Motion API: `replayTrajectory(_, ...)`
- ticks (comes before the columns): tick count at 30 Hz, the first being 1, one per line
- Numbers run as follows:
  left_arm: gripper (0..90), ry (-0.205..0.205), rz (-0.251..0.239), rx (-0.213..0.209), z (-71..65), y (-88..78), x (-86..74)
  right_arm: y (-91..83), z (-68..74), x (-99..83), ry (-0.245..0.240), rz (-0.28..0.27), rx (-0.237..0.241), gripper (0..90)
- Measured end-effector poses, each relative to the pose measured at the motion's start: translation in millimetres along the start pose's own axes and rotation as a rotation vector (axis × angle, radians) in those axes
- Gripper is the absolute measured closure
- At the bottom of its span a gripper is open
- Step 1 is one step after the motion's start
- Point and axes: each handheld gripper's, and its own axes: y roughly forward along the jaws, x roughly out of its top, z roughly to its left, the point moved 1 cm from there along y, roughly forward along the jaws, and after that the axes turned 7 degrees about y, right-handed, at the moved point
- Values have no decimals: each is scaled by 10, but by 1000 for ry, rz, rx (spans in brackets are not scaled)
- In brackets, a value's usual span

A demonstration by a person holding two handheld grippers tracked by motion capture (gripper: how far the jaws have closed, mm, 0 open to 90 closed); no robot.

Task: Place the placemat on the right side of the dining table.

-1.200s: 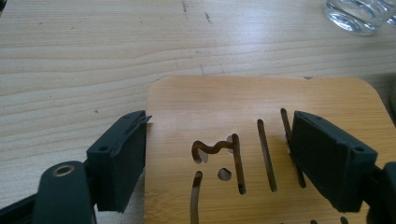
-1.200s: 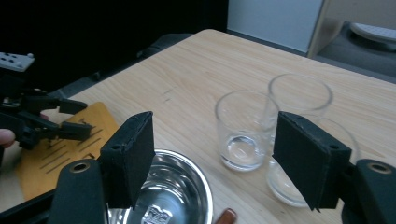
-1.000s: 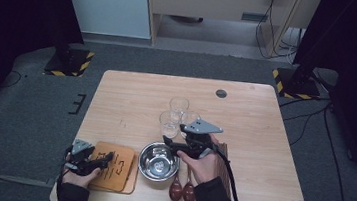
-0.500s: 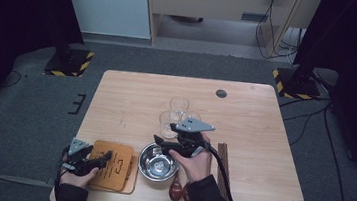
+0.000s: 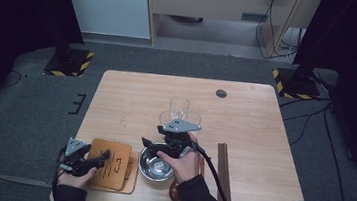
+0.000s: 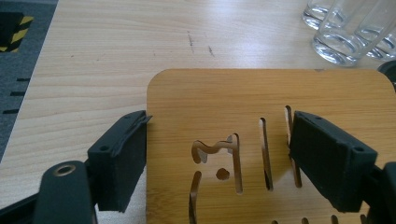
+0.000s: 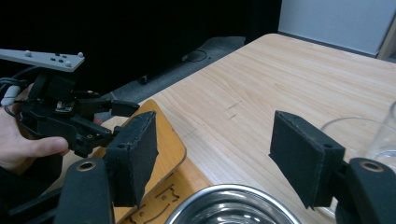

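A wooden board (image 5: 115, 170) with cut-out slots lies on a second, paler board near the table's front left corner. My left gripper (image 5: 102, 157) rests at its left side. In the left gripper view its jaws (image 6: 217, 140) stand apart over the slotted board (image 6: 261, 93), the left pad level with the board's edge and nothing pinched. My right gripper (image 5: 148, 143) hovers open over the far rim of a steel bowl (image 5: 154, 167), pointing left. The bowl's rim (image 7: 233, 205) shows below its empty jaws (image 7: 212, 140), with the left gripper (image 7: 112, 121) farther off.
Three clear glasses (image 5: 179, 106) stand close together just behind the bowl. Dark wooden sticks (image 5: 223, 168) lie to the right of the right hand, and red spoons (image 5: 173, 190) lie at the front edge. A small black disc (image 5: 221, 93) sits at the back of the table (image 5: 265, 119).
My right gripper has moved left, from beside the bowl's right rim to above the bowl. The left gripper and the boards have kept still.
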Motion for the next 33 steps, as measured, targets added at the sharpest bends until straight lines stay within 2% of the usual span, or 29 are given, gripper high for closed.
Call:
replayTrajectory(17, 200, 27, -30, 3, -44, -63, 20, 254, 188, -71, 18, 31, 67, 335)
replayTrajectory(33, 201, 35, -47, -3, -74, -108, 41, 398, 279, -157, 37, 65, 92, 356)
